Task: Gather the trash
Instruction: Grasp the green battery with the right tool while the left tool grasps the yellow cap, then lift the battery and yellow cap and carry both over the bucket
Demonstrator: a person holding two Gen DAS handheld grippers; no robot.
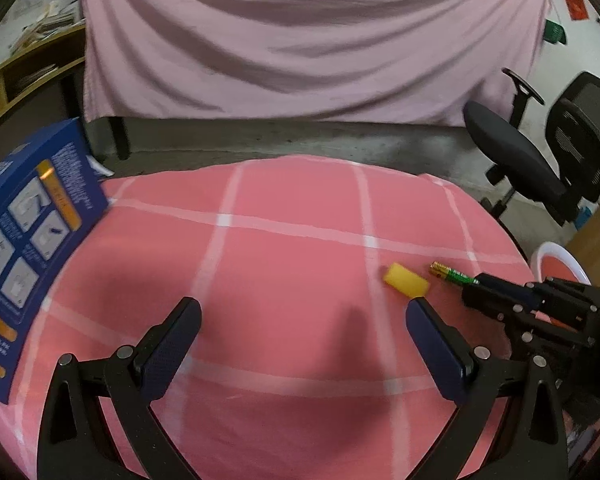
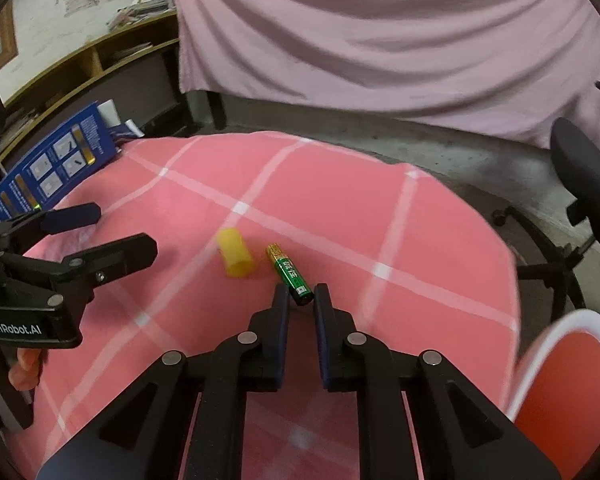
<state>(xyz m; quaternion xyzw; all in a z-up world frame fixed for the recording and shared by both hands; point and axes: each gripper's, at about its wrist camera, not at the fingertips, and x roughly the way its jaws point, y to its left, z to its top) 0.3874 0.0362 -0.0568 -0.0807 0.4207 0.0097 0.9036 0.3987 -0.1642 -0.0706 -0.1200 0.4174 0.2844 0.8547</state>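
Right tool (image 2: pixel 301 300) clenched on glossy green battery (image 2: pixel 290 274) (gold-capped); left tool (image 1: pixel 303 322) released; yellow cylinder (image 2: pixel 236 258) just beyond.

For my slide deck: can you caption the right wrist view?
Right gripper shut on the green battery, beside a yellow cylinder on pink checked cloth.

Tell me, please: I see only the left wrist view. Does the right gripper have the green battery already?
Observer: Yes. In the right wrist view, the right gripper is shut on the near end of the battery, which lies on the pink cloth.
Operator: What shape is the yellow piece? Here it looks like a block.
Observer: The yellow piece is a short cylinder on its side, lying apart from the battery, to its left.
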